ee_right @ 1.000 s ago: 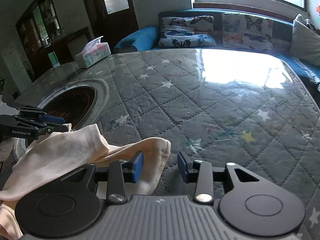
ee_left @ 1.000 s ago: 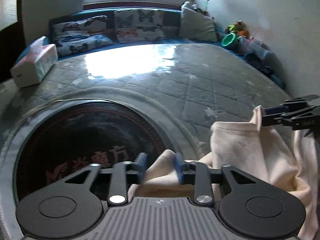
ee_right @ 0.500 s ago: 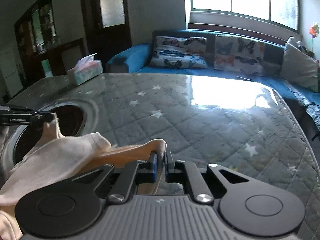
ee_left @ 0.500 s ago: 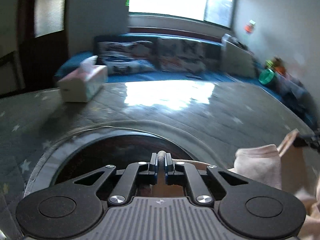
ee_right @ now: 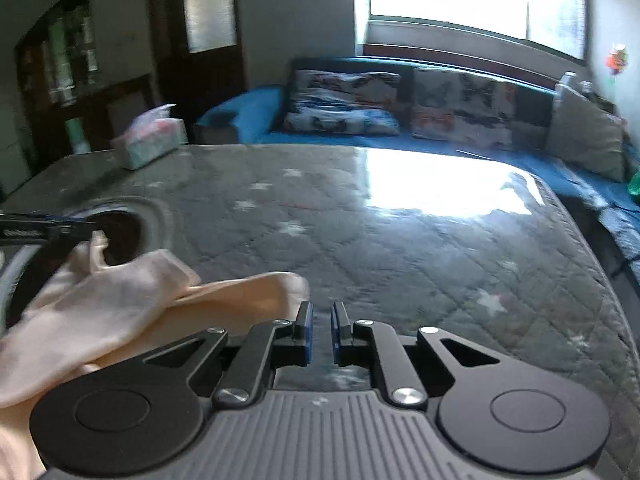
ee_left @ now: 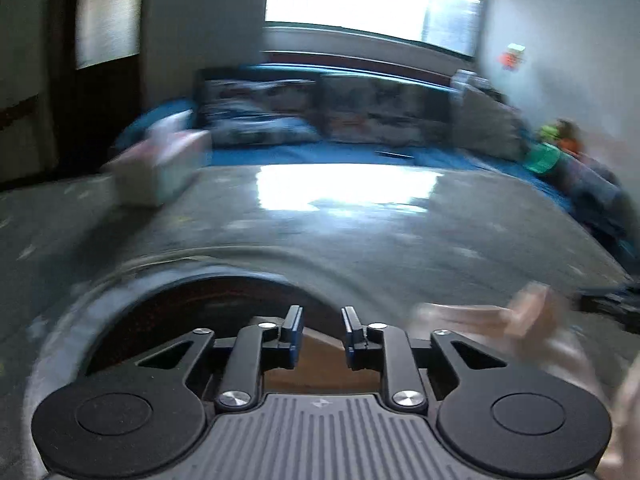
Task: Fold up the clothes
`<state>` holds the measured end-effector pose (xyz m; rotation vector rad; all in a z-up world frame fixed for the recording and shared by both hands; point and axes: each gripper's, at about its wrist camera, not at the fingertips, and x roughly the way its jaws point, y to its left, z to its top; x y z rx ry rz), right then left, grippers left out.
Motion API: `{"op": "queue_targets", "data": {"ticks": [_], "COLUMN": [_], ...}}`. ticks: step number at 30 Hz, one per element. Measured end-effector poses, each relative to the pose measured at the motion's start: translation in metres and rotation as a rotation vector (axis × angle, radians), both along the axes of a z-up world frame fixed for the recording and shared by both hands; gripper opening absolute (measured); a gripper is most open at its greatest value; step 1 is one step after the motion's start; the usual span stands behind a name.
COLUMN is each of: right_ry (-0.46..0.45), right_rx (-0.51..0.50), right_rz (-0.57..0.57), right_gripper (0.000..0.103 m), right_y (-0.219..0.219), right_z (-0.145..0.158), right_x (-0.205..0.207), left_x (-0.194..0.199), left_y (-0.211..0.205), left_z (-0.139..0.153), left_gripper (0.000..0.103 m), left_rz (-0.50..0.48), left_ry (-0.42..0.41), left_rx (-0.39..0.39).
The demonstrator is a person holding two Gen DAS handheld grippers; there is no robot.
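Note:
A pale pink garment lies bunched on the grey quilted table cover, to the left of my right gripper. That gripper's jaws stand slightly apart with nothing between them; the cloth's hem lies beside the left finger. In the blurred left wrist view the garment is at the right. My left gripper is open and empty above the dark round inset. The right gripper's tip shows at that view's right edge. The left gripper's tip shows at the right wrist view's left edge.
A tissue box stands at the table's far left. A blue sofa with butterfly cushions runs behind the table under the window. The quilted cover stretches ahead. A green toy lies at the far right.
Both grippers were shut on the garment's edge half a second ago and have now opened and let it go. The left wrist view is blurred from motion.

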<state>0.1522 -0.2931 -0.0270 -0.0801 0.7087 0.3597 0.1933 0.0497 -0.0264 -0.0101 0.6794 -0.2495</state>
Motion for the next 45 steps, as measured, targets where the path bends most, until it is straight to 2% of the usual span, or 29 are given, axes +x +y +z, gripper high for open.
{"op": "queue_targets", "data": {"ticks": [3,5,9,11,13,14,17,20,24,28,30,35,37,41,45], "right_ry": [0.017,0.033,0.052,0.057,0.064,0.068,0.076,0.079,0.076,0.072,0.066,0.062,0.061,0.066,0.060], "right_rx": [0.011,0.010,-0.005,-0.004,0.000,-0.003,-0.022,-0.037,-0.045,-0.073,-0.084,-0.067,-0.059,-0.069,-0.069], "right_rz": [0.073,0.108,0.176,0.205,0.229,0.244,0.264,0.280,0.323,0.354,0.349,0.274,0.294,0.352,0.377], "right_gripper": [0.012,0.012,0.020,0.021,0.022,0.022,0.023,0.025,0.034,0.034,0.036,0.039,0.039,0.040,0.041], "right_y": [0.012,0.020,0.036,0.040,0.044,0.046,0.053,0.060,0.074,0.093,0.102,0.109,0.115,0.130,0.122], "right_z": [0.001,-0.002,-0.007,-0.008,-0.008,-0.008,-0.011,-0.013,-0.014,-0.017,-0.018,-0.018,-0.017,-0.019,-0.010], "right_x": [-0.001,0.000,0.001,0.001,0.001,0.001,0.003,0.006,0.007,0.018,0.028,0.051,0.051,0.042,0.019], "left_x": [-0.016,-0.019,-0.020,-0.020,-0.019,-0.019,-0.019,-0.032,-0.056,-0.093,-0.112,-0.157,-0.168,-0.186,-0.193], "left_y": [-0.037,-0.058,-0.085,-0.091,-0.088,-0.086,-0.069,-0.043,0.002,0.053,0.076,0.130,0.142,0.157,0.167], "left_z": [0.002,-0.004,-0.021,-0.025,-0.026,-0.026,-0.024,-0.007,0.020,0.039,0.041,0.026,0.017,0.009,0.005], "left_gripper": [0.027,0.030,0.039,0.039,0.026,0.007,0.004,0.003,0.003,0.003,0.003,0.003,0.003,0.003,0.003], "left_rz": [-0.173,-0.241,-0.270,-0.277,-0.275,-0.269,-0.202,-0.108,0.041,0.207,0.284,0.488,0.545,0.618,0.650], "left_ry": [0.019,0.045,0.040,0.022,0.015,0.011,0.010,-0.027,-0.104,-0.163,-0.166,-0.083,-0.047,-0.011,0.006], "left_rx": [-0.009,0.020,0.147,0.189,0.196,0.195,0.151,0.088,-0.031,-0.121,-0.130,-0.133,-0.123,-0.101,-0.068]}}
